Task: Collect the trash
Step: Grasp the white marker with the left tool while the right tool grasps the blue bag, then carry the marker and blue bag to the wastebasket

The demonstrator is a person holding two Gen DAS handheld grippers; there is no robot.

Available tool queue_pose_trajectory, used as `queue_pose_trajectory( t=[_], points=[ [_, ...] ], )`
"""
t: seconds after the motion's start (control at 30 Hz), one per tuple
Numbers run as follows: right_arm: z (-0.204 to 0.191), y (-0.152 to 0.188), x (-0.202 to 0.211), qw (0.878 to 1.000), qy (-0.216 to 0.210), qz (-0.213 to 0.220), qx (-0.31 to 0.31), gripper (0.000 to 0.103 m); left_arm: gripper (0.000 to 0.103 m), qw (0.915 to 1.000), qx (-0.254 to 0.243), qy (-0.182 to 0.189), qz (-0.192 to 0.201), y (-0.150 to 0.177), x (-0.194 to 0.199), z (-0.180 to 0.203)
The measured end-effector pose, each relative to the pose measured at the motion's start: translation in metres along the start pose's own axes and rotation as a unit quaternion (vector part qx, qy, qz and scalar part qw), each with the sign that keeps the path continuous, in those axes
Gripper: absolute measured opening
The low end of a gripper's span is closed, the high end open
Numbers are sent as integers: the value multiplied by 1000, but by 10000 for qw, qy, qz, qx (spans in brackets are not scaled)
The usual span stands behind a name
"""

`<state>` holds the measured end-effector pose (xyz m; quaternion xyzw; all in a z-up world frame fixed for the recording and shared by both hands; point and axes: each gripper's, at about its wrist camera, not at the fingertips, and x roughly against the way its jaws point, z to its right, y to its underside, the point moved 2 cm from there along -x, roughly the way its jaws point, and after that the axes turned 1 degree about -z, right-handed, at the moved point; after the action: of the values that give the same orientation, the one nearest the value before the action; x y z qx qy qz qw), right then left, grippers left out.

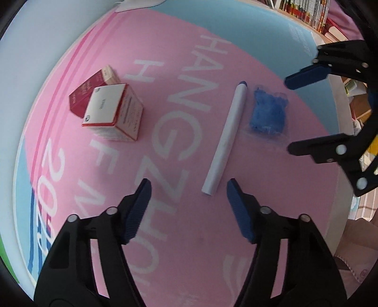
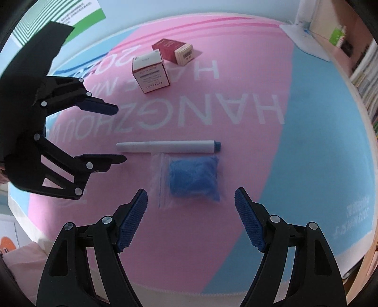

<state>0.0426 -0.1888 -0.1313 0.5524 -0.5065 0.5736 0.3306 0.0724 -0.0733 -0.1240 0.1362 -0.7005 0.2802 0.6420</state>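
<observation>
A white pen-shaped tube with a blue cap lies on the pink cloth. Beside it lies a clear bag of blue material. A white box with red edges and a dark red box stand further off. My left gripper is open and empty, with the tube's near end between its fingertips. My right gripper is open and empty, just short of the bag.
The pink and light blue printed cloth covers the table. Bookshelves stand beyond the table's edge. A white sheet lies at a far corner.
</observation>
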Motion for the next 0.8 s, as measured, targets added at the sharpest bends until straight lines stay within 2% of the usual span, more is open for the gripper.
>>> queue_pose_trajectory(
  t=[0.1, 0.23, 0.3, 0.33, 0.37, 0.47, 0.8],
  points=[
    [-1, -4, -9, 10000, 25, -5, 69, 76, 57, 9999, -149, 64, 27, -4, -2, 2],
    [-2, -5, -19, 9998, 85, -54, 155, 72, 40, 9993, -248, 249, 86, -13, -2, 4],
    [-2, -6, -19, 9996, 165, 24, 217, 65, 29, 9988, -327, 349, 130, -16, -1, 5],
    [-1, -7, -19, 9995, 201, 50, 219, 55, 20, 9984, -370, 396, 143, -18, -1, 7],
    [2, -8, -17, 9996, 226, 73, 176, 43, 16, 9982, -393, 441, 138, -21, -1, 7],
    [14, -10, -14, 9999, 87, 51, -64, 41, 12, 9980, -394, 470, 128, -35, -3, 4],
    [27, 11, 8, 9994, 65, 149, -317, 41, 11, 9983, -419, 378, 154, -38, 9, 22]
  ],
)
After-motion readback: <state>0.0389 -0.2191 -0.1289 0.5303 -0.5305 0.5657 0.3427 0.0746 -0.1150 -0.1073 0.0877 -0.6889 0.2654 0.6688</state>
